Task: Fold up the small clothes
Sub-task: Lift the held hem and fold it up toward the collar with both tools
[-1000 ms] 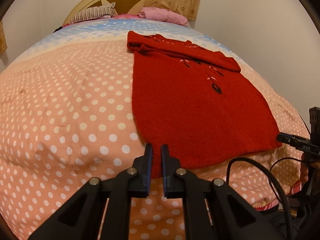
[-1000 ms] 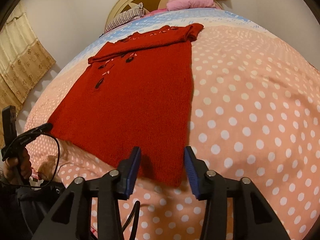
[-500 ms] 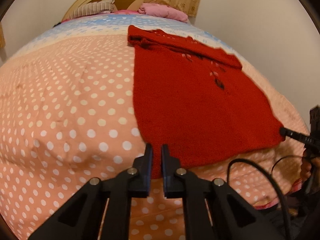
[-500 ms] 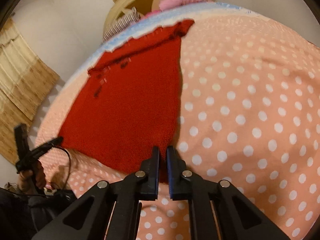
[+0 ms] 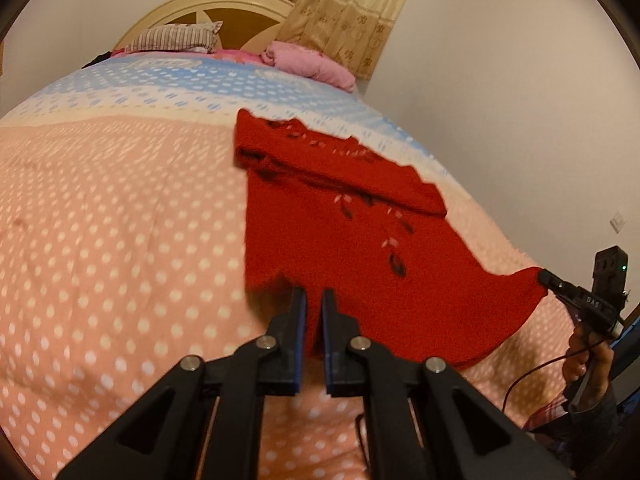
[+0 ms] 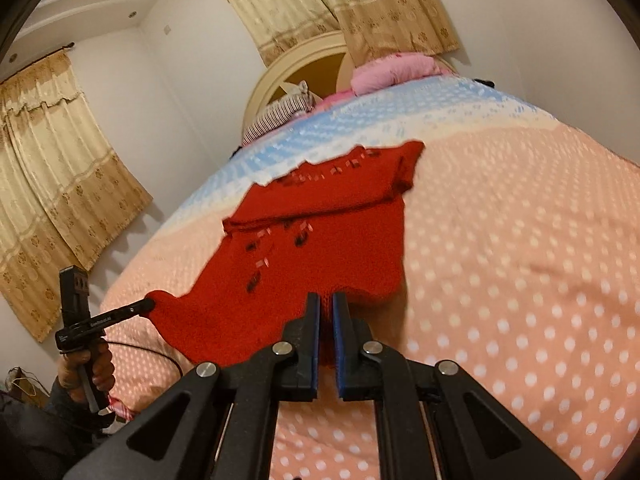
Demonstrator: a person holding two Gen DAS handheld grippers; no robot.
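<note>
You've got the left gripper [image 5: 314, 312] clamped on the near hem of the red sweater [image 5: 344, 240], at its left corner, and that corner rides up off the spotted bedspread [image 5: 120, 260]. Look across in the same view: the other corner hangs from the right gripper [image 5: 546, 280], pulled to a peak, with your right hand [image 5: 588, 356] on the handle below it.

From the right wrist camera, the right gripper [image 6: 326, 316] is pinched tight on the hem too, knit trapped between the blue pads [image 6: 340, 340]. Off to the side of that view the left gripper [image 6: 146, 305] holds its corner aloft, your left hand [image 6: 90, 368] beneath.

So where are you? The sleeves already lie folded across the chest, up near the collar, and the top of the sweater rests on the bedspread toward the pillows [image 5: 176, 38]. The hem is raised at both corners, sagging between them. What's left, as I read it, is carrying that hem up to the shoulders, laying it flat, then letting go. The frames are smeared, so I can't say how squarely the sleeve fold sits.
</note>
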